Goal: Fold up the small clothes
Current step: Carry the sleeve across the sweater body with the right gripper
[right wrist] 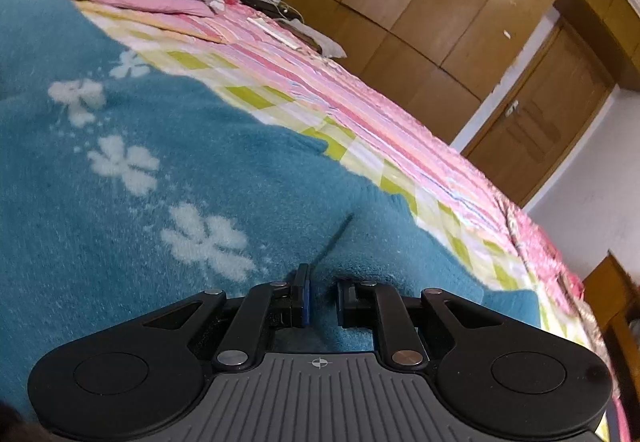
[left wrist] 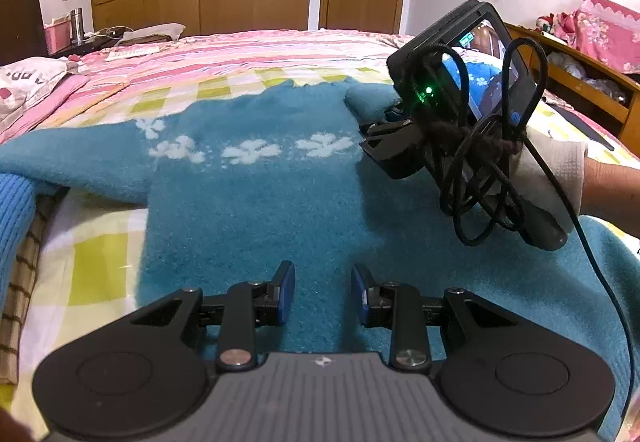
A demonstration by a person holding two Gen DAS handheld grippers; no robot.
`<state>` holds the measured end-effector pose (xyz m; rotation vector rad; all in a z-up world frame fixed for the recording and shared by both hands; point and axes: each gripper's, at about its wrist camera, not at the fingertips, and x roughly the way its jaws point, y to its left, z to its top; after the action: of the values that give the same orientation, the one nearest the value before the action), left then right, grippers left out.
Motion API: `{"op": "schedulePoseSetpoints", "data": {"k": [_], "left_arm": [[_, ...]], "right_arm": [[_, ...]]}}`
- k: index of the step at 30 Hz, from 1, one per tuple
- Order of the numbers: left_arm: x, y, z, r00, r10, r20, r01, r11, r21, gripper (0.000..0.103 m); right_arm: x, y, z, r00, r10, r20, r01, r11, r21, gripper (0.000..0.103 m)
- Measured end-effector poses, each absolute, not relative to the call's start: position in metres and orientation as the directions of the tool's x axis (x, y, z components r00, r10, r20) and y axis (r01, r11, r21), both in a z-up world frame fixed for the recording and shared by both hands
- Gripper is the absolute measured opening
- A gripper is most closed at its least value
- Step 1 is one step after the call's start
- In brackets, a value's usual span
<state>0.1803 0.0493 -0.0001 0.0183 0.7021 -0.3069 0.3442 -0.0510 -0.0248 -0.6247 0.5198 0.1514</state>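
Left gripper (left wrist: 323,292): blue-padded fingers (left wrist: 286,282) held apart with a clear gap, nothing between them, hovering just above the near part of the sweater (left wrist: 248,193). Right gripper (right wrist: 323,300): jaws narrowed onto a raised fold of the same fabric, pile bunched up between the fingers (right wrist: 306,296), a thin crease running away from the tips. In the left wrist view the right gripper (left wrist: 384,125) is seen at the garment's far right edge, held by a gloved hand (left wrist: 556,177), cables looped round the body. Sweater is fuzzy teal knit, spread flat on the bedsheet (left wrist: 168,81), a row of white flower motifs (left wrist: 250,153) across the chest, one sleeve stretched out to the left. Sheet is pink-striped with yellow-green checks. A ribbed lighter-blue garment (left wrist: 14,209) lies at the near left edge.
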Motion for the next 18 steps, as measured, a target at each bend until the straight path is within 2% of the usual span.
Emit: {"op": "schedulePoseSetpoints", "data": {"k": [9,18], "left_arm": [[0.184,0.055,-0.003,0.697,-0.287,-0.657,0.28,0.953,-0.119,0.037],[0.183,0.057,-0.004,0.687,-0.298,-0.663,0.283,0.95,-0.134,0.037]], "right_arm": [[0.346,-0.051,-0.017,0.853,-0.026,-0.521,-0.277,0.824,-0.494,0.017],[0.346,-0.037,-0.016,0.859,-0.027,-0.511,-0.299,0.783,-0.545,0.018]]}}
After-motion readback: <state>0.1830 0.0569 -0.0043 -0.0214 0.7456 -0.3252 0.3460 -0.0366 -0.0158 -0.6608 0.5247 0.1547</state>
